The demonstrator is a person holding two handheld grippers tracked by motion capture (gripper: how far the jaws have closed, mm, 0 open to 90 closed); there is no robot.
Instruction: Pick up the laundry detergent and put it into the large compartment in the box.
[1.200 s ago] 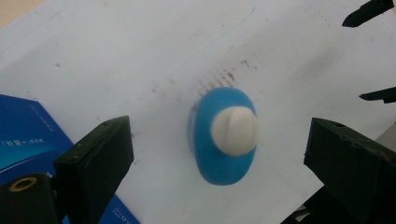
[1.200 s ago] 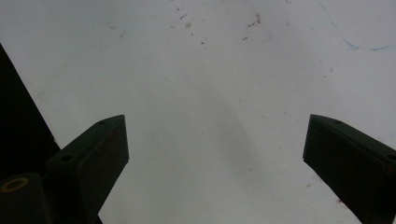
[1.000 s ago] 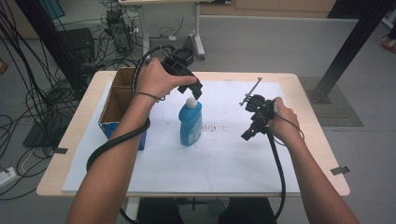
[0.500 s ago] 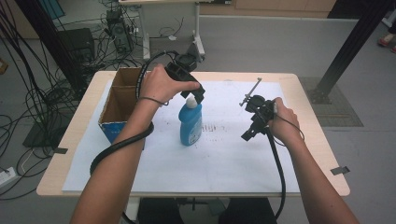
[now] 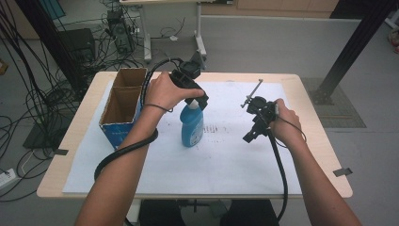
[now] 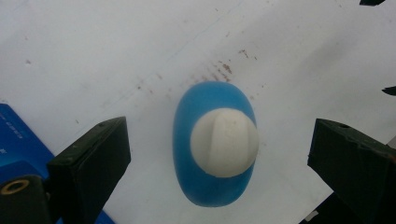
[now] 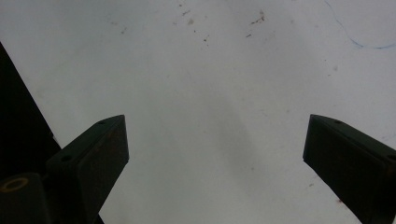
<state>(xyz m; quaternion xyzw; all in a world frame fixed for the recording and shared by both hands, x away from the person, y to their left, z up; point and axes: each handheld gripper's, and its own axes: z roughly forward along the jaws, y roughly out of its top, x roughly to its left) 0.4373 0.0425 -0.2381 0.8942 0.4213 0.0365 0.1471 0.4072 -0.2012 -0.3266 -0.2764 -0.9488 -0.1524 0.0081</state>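
A blue bottle (image 5: 192,129) with a white cap (image 5: 192,104) stands upright on the white sheet, left of the table's middle. My left gripper (image 5: 196,101) hovers straight above it, pointing down. Seen from the left gripper view, the bottle (image 6: 205,186) and its cap (image 6: 224,142) lie between the wide-apart jaws, touching neither. My right gripper (image 5: 250,135) is held over the sheet to the bottle's right, pointing down. Its jaws stand wide apart in the right gripper view, with bare white paper (image 7: 210,116) between them.
An open blue cardboard box (image 5: 121,113) with two compartments stands at the table's left side, close to the bottle. The white sheet (image 5: 226,165) covers most of the wooden table (image 5: 324,141). Cables and a black stand lie on the floor beyond.
My left gripper has moved right and down from above the box side to directly over the bottle's cap. The right gripper has barely moved.
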